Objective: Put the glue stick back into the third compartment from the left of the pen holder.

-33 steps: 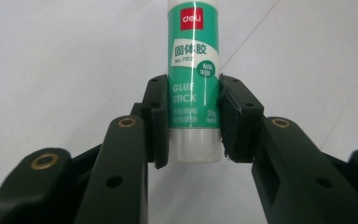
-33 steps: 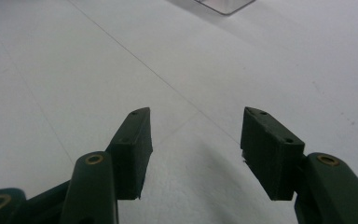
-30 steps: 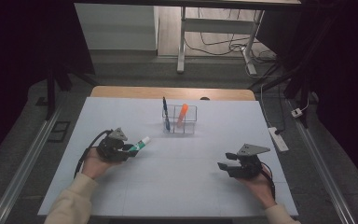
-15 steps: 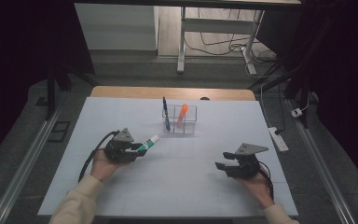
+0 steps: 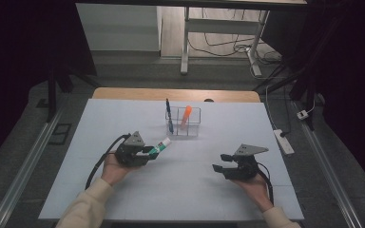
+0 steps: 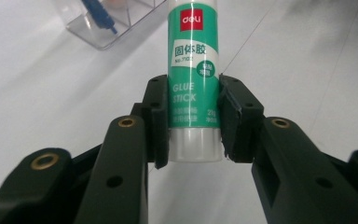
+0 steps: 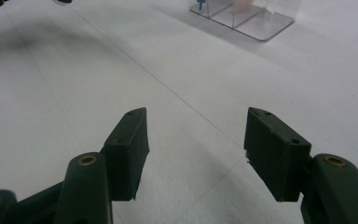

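A green and white glue stick [image 6: 194, 79] is clamped between the jaws of my left gripper [image 6: 195, 119], white end toward me, label up. From above, the left gripper [image 5: 145, 153] holds the glue stick [image 5: 160, 145] pointing toward a clear plastic organizer [image 5: 191, 129]. That organizer holds a blue pen [image 5: 169, 115] and an orange marker [image 5: 186, 115]. My right gripper [image 5: 220, 162] rests at the right front of the table. Its jaws [image 7: 196, 149] stand apart and have just been opening, with nothing but bare table between them.
The white table top [image 5: 123, 118] ends in a wooden strip [image 5: 123, 93] at the back. A white power strip [image 5: 283, 141] lies off the right edge. Metal rails [image 5: 24, 166] run along both sides. A corner of the organizer [image 7: 256, 23] lies ahead of the right gripper.
My left hand has carried the glue stick to the right, closer to the organizer. The right gripper has stayed almost in place.
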The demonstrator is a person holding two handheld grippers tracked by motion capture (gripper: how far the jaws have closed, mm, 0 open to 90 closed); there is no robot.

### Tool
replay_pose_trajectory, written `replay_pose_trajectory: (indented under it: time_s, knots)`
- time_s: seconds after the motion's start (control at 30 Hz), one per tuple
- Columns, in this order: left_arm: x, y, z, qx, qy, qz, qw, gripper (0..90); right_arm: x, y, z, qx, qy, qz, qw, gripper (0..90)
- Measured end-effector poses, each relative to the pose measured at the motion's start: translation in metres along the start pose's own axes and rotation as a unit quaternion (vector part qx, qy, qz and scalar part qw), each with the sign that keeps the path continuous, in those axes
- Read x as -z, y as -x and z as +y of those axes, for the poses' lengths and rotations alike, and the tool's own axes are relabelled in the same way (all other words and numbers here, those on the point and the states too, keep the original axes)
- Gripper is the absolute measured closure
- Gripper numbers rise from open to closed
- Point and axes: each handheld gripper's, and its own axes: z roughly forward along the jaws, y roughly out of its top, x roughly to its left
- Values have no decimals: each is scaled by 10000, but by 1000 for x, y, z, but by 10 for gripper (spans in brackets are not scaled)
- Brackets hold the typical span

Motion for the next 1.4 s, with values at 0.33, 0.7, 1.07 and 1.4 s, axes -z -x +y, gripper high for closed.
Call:
replay_pose_trajectory:
  time_s: [0.33, 0.7, 1.07, 1.4]
  knots:
    - [-11, 10, 9, -147, 16, -90, 9999, 659, -11, -6, 4, -107, 59, 160, 9998, 382]
    - [-21, 20, 17, -250, 56, -195, 9995, 659, -24, -14, 12, -74, 35, 265, 9996, 372]
    - [-33, 31, 24, -407, 34, -287, 9988, 659, -36, -20, 23, -208, 176, 373, 9989, 367]
    - [-42, 39, 29, -520, -11, -393, 9979, 659, -46, -25, 31, -217, 247, 490, 9983, 367]
